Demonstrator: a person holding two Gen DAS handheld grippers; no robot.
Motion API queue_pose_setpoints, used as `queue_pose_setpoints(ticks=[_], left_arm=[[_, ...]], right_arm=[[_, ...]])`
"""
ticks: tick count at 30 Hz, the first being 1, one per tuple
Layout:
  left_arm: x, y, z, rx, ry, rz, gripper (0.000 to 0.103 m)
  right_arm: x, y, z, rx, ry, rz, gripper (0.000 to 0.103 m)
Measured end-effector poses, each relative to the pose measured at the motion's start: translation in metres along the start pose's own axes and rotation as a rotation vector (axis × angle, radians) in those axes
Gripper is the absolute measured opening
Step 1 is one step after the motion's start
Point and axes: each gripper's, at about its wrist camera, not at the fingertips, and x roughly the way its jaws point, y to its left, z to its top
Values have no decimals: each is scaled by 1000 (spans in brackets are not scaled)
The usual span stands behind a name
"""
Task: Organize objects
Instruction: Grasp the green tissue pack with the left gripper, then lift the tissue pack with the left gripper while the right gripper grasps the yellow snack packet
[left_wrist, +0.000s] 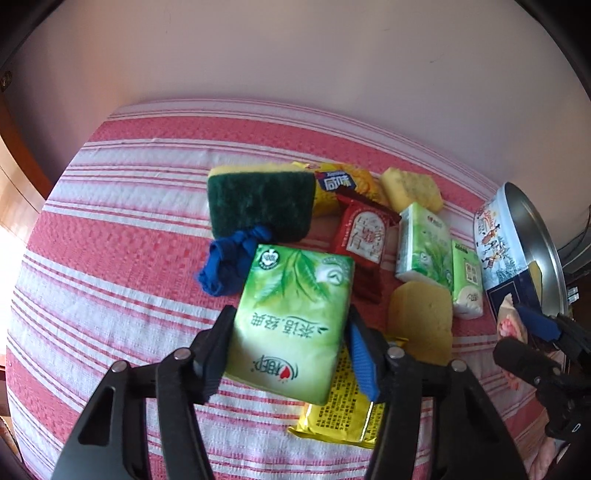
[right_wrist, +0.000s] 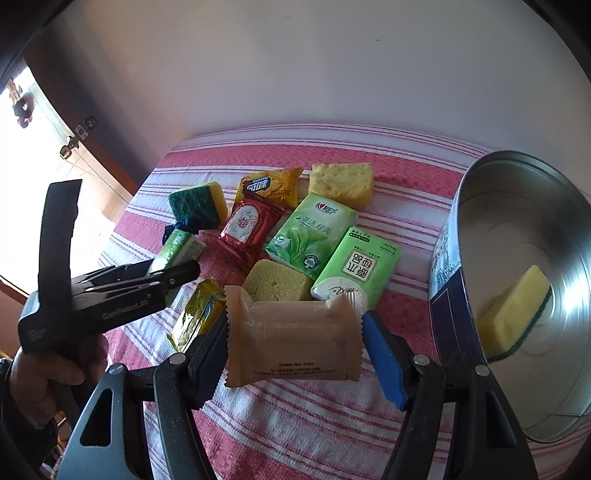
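Above a red-and-white striped surface, a green tissue pack is gripped between the fingers of the left tongs and held off the cloth. A beige snack packet is clamped in the right tongs. Beyond them, sponges, wrapped snacks and two more tissue packs are clustered together. At the right, a round metal tin is seen tilted, with a yellow sponge inside it.
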Motion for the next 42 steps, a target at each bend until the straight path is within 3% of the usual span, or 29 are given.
queue_pose_setpoints(ticks=[6,11,15,19,23,26,28,32,36,42], left_arm=[[4,-2,-6,-1,15,-3,57],[2,0,-8,-13,8,-3,57],[1,1,-8,-14,8,-4,57],[4,-2,-6,-10,21,-4,57],[4,-4,-4,-6,22,-5,57],[4,-2,-2,-13,20,-8,57],[4,-1,0,-18,19,-8,57],[5,0,1,-24,15,-9,57],[5,1,1,-18,14,-8,57],[-3,10,-7,-16,8,-10,57]], right_arm=[[-7,2,-1,-13,-22,-24,71],[-38,-17,4,25,-123,-112,71],[-68,-68,8,148,-210,-258,71],[-68,-133,2,319,-154,-363,71],[-66,-163,-3,410,-136,-322,73],[-67,-174,-10,463,-146,-270,88],[-65,-177,-15,491,-140,-218,90],[-70,-180,-20,511,-157,-230,90],[-74,-161,-16,472,-189,-254,90],[-69,-97,7,297,-205,-171,90]])
